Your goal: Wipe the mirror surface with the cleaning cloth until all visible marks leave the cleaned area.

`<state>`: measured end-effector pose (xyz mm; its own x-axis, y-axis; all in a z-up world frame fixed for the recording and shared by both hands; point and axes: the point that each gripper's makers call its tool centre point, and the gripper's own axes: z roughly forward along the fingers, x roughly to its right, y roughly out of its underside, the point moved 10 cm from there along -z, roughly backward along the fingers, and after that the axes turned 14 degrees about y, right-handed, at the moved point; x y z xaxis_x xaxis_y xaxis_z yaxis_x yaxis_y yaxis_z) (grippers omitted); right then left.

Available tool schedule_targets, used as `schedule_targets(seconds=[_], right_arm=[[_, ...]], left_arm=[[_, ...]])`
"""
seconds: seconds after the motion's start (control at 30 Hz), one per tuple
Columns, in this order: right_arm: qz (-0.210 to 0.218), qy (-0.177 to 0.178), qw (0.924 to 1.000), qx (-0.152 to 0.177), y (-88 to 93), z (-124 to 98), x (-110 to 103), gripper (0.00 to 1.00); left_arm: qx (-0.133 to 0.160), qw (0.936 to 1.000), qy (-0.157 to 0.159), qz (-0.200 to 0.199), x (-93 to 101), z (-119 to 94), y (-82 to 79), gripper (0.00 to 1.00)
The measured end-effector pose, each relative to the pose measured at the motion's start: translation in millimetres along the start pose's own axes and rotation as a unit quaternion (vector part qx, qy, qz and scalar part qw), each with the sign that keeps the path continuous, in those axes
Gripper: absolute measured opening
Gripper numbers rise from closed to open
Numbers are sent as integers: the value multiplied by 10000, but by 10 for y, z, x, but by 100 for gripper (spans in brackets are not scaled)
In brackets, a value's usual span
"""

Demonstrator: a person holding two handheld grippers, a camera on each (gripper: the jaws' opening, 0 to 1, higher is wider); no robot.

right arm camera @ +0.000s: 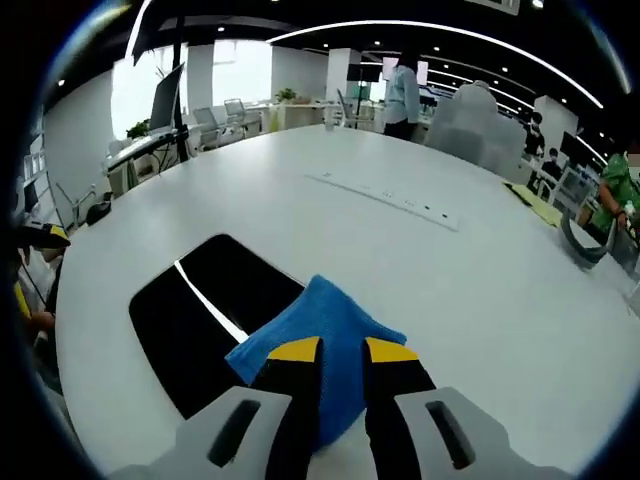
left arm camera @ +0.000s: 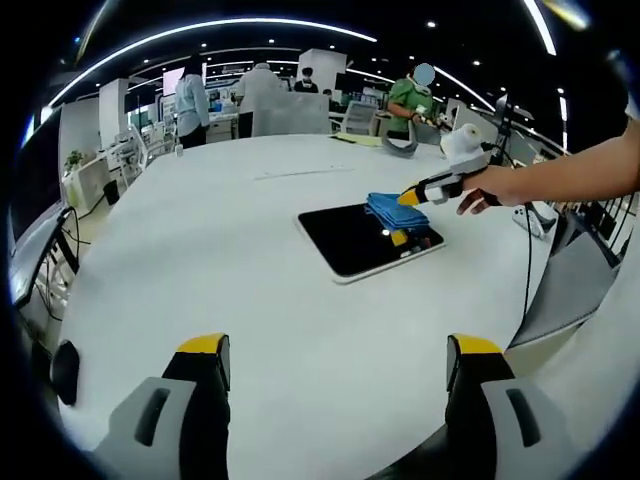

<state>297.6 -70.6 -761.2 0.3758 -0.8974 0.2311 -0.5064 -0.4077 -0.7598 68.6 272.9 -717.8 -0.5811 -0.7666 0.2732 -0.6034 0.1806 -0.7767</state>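
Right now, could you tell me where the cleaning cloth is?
The blue cloth is pinched in the right tool, resting on the mirror's far corner on the white table.

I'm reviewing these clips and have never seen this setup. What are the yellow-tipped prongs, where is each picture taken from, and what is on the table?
No robot here: a person holds a two-jaw gripper in each hand, each with a fisheye camera looking along its jaws. In the left gripper view, the left gripper hangs open over the white table, holding nothing. Farther off, the person's hand works the right gripper at a dark rectangular mirror. The right gripper view shows that gripper closed on a blue cleaning cloth lying on the mirror. People stand in the office behind.
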Motion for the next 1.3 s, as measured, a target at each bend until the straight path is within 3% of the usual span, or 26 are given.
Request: schedule_targets(seconds=[0.13,0.37,0.5,0.67,0.83,0.93,1.07,1.3], right_arm=[[54,91,9997,-241,61,75,43,7],[-264,-83,9994,-203,91,159,28,7],[-518,34,9986,-83,75,178,86,16],[-158,26,9998,-96,49,163,127,20],[-177,-292,9994,102,-14,75,-53,18],[-299,-334,9990,-36,-8,82,-130,17],[-60,-373,9987,-354,28,89,-204,17],[30,-533,9982,-261,52,144,-121,21]], left_arm=[[-22,10000,6,0,3,-1,8,90],[-45,10000,-37,-28,-2,-40,30,89],[-54,10000,-60,-41,-10,-50,36,89],[-53,10000,-50,-20,-5,-28,16,89],[-47,10000,-29,-19,14,7,10,88],[-59,10000,-7,-10,25,19,15,88],[-74,10000,-15,-11,24,13,29,88],[-93,9999,-65,-15,16,-47,54,88]])
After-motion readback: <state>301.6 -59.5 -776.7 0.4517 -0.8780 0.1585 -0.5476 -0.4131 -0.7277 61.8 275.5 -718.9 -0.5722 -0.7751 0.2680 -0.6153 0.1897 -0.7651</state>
